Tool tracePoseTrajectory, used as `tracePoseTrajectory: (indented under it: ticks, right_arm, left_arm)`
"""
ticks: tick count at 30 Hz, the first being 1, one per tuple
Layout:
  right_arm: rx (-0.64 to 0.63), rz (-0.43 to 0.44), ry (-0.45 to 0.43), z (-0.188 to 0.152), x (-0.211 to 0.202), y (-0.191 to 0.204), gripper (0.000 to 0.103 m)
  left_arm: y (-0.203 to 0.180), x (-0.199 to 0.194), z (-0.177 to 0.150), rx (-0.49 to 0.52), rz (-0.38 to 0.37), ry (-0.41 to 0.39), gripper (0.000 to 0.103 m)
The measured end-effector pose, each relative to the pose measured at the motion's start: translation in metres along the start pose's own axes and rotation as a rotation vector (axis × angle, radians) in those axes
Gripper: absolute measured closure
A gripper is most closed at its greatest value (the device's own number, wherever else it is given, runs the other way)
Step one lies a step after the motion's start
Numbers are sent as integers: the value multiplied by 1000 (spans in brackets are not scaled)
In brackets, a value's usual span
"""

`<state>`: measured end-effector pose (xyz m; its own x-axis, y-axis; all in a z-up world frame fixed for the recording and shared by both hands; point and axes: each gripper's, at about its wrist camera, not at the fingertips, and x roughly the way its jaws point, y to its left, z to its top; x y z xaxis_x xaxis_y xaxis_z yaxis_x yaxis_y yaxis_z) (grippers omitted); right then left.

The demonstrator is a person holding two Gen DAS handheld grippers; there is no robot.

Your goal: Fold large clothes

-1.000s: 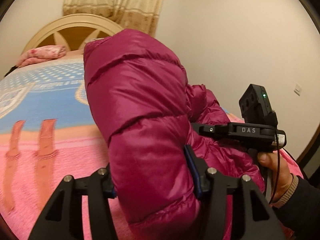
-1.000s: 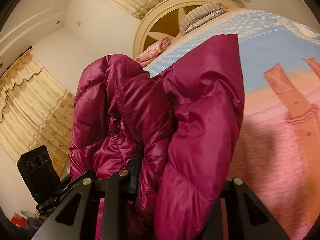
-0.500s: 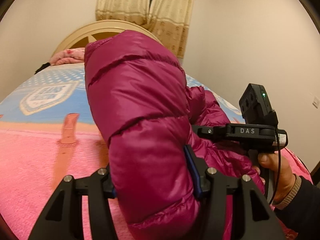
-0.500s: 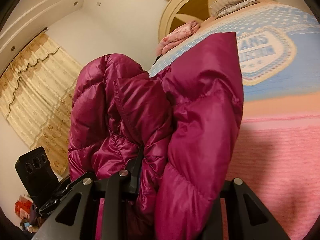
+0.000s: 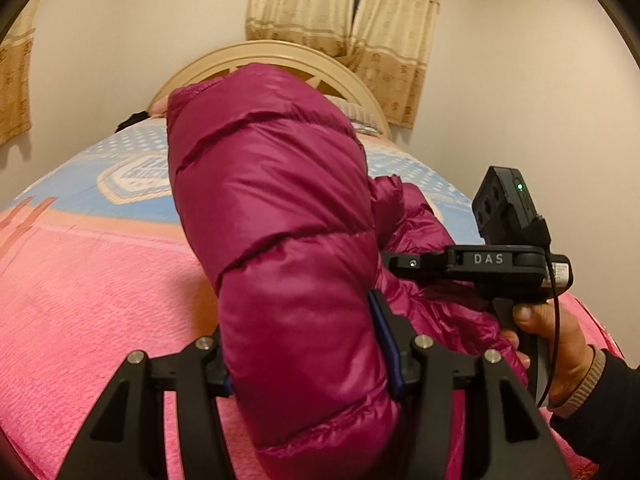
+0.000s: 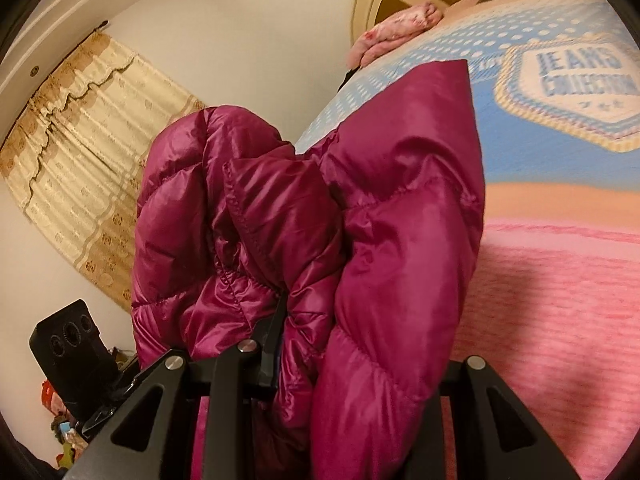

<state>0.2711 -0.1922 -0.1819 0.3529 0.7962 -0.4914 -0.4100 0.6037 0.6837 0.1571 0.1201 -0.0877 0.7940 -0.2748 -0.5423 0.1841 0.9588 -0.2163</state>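
Observation:
A puffy magenta down jacket [image 5: 276, 216] is bunched into a thick roll and held up over the bed. My left gripper [image 5: 308, 360] is shut on one padded fold of it, the blue pads pressed into its sides. My right gripper [image 6: 352, 360] is shut on another bunched part of the jacket [image 6: 360, 220]. In the left wrist view the right gripper [image 5: 404, 264] comes in from the right, held by a hand [image 5: 556, 340], with its tips buried in the jacket.
Below lies a bed with a pink and blue blanket [image 5: 80, 300] printed with a badge [image 6: 572, 88]. A cream headboard [image 5: 280, 54], pillows [image 6: 396, 28] and curtains [image 5: 344, 12] stand behind. The other gripper's camera block [image 6: 68, 344] shows at lower left.
Both grippers have swung together across the bed with the jacket; the headboard and curtains now sit straight ahead. Both grips on the jacket look the same.

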Motion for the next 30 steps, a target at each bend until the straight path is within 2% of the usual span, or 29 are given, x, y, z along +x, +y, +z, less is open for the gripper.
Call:
tracePoseTrajectory:
  ticks: [8, 16, 26, 30]
  right_arm:
    - [-15, 6, 85, -6, 57, 4, 72]
    - [-29, -16, 128, -6, 87, 10, 72]
    - [-48, -56, 153, -5, 99, 2, 72]
    - [-67, -84, 161, -1, 102, 9, 69]
  left_arm:
    - [36, 2, -17, -62, 50, 33, 48]
    - [54, 13, -35, -108, 67, 65, 46]
    - [64, 23, -51, -164, 110, 92, 24]
    - [64, 12, -48, -183, 130, 88, 23]
